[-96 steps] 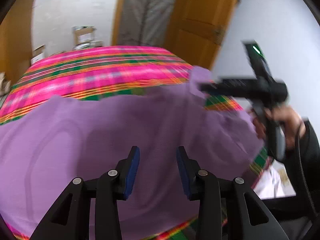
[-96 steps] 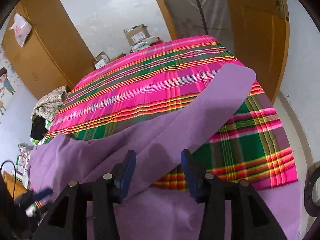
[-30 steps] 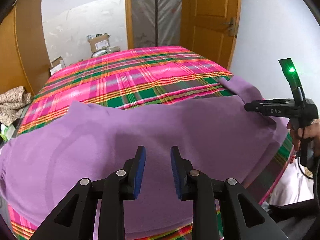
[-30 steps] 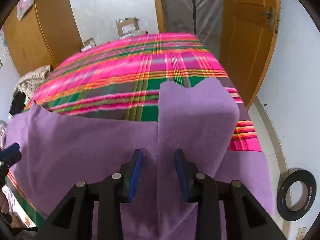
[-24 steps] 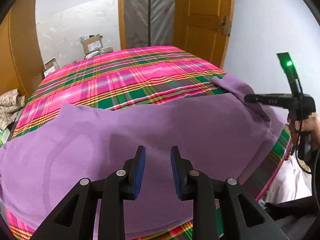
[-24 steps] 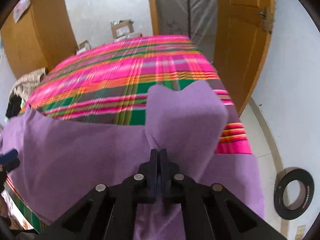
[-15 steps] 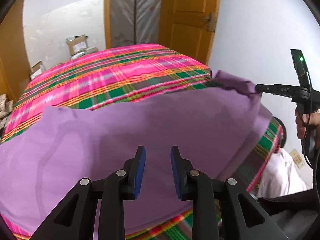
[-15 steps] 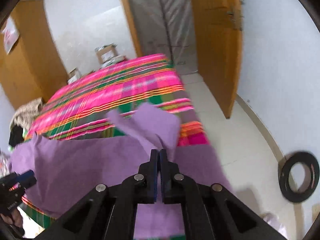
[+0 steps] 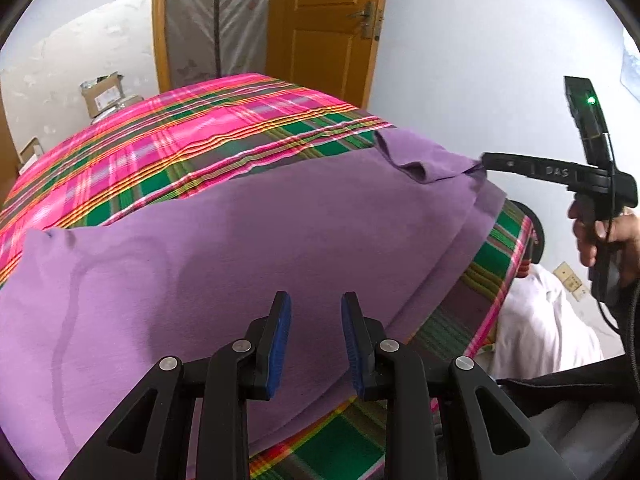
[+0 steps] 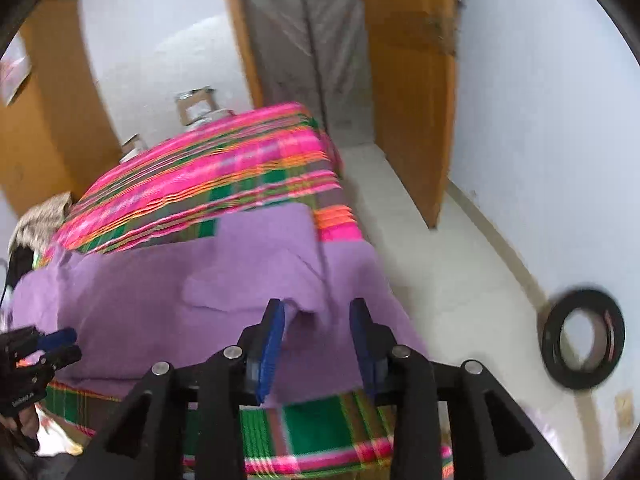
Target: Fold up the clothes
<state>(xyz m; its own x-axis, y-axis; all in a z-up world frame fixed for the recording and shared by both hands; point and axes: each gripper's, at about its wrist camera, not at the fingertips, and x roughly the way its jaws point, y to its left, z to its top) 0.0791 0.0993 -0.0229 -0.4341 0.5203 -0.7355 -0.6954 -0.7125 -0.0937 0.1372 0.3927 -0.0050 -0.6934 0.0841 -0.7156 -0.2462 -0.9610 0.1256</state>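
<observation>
— Where is the purple garment (image 9: 248,240) lying right now?

— It is lying spread across the near end of the bed (image 9: 192,136), on the pink and green plaid bedcover (image 10: 224,176), with its near edge hanging over the side. One corner is sitting folded back on top of the rest, forming a small rumpled flap (image 9: 424,160) at the bed's right-hand side.

— What is the right hand-held gripper (image 10: 318,344) doing?

— Its jaws are opening. In the right wrist view the blue pads (image 10: 270,344) are standing apart with the flap's edge just ahead of them, and nothing is being pressed between them. In the left wrist view its tip is sitting right at the flap's edge; whether it is touching the cloth is hard to tell there. The person's hand (image 9: 604,236) is gripping its handle.

— And the left hand-held gripper (image 9: 316,336)?

— It is hovering over the broad middle of the garment, released, its pads parted and pinching nothing.

— Anything around the bed?

— An orange wooden door (image 9: 324,28) is standing beyond the far end, cardboard boxes (image 9: 104,92) are sitting by the far wall, and a black ring (image 10: 580,340) is leaning against the wall on the floor (image 10: 440,264) at the right.
</observation>
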